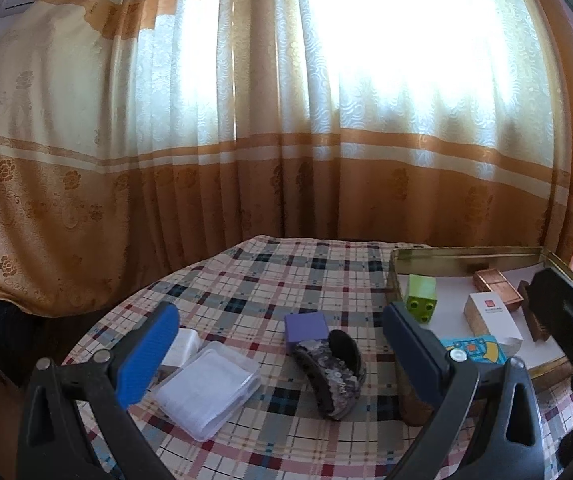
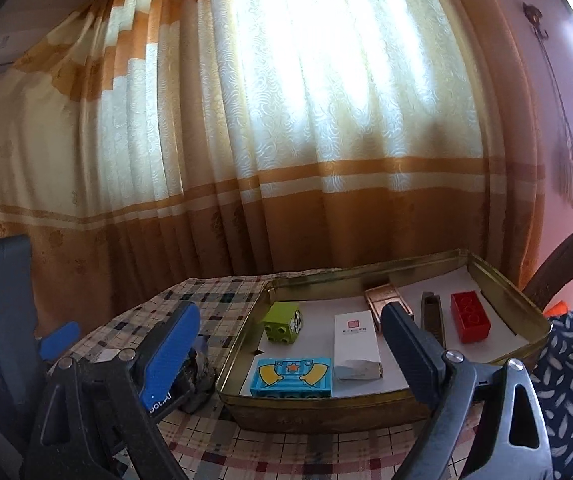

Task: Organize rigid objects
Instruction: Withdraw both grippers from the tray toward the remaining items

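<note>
Lying between parted fingers (image 1: 154, 344): hair claw (image 1: 328, 374).

You get all your light from the window behind the curtain (image 1: 286, 120), straight ahead of both tongs, and it burns the upper cloth out to plain white in both views. The lower orange band of the curtain stays readable. Below it the tabletop (image 1: 246, 280) sits in soft, dim backlight, with faint shadows falling toward you. The near arms of the tongs go almost black. The tin (image 2: 366, 404) shows a dull sheen on its rim. Straight lines bow at the edges, corners are dark, and detail looks slightly soft throughout.
</note>
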A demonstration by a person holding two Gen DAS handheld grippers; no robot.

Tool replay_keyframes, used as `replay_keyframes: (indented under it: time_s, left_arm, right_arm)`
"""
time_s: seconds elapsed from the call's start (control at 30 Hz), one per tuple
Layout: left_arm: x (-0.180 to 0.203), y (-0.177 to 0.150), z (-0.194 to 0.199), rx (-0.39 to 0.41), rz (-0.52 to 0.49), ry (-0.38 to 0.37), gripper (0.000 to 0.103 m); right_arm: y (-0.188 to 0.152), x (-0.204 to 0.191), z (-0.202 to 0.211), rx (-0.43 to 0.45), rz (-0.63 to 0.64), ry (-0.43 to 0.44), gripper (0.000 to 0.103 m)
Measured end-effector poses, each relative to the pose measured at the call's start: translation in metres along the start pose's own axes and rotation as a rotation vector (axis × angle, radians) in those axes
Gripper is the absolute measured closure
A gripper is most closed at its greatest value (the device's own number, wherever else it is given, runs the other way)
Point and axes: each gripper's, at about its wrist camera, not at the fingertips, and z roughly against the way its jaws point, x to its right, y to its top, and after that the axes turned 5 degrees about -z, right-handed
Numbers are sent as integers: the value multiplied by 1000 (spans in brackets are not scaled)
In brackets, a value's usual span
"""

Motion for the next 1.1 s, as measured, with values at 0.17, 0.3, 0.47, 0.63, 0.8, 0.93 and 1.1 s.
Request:
replay_keyframes:
  time_s: [0.17,0.3,0.47,0.63,0.8,0.93,1.1]
  left_arm:
    - [-9,0,-3,-5,13,27,0]
    - [-19,0,-6,-10,35,47,0]
    - [-31,1,-8,-6,38,76,0]
    - [-53,1,-12,-35,91,113,0]
    - [-78,2,-11,-40,86,181,0]
    - [-107,0,-14,-62,126,218,0]
    - [-137,-5,-19,-111,149,307,0]
  right_arm:
    - [-1,0,1,-6,-9,9,10]
    - [-2,0,1,-11,-20,21,10]
    - [-4,-9,1,-21,4,40,10]
    - [-7,-19,1,-37,4,79,10]
    - [-12,-40,-1,-62,55,99,10]
    - [-17,-54,-6,-93,77,128,10]
    - [-23,-72,-16,-166,115,190,10]
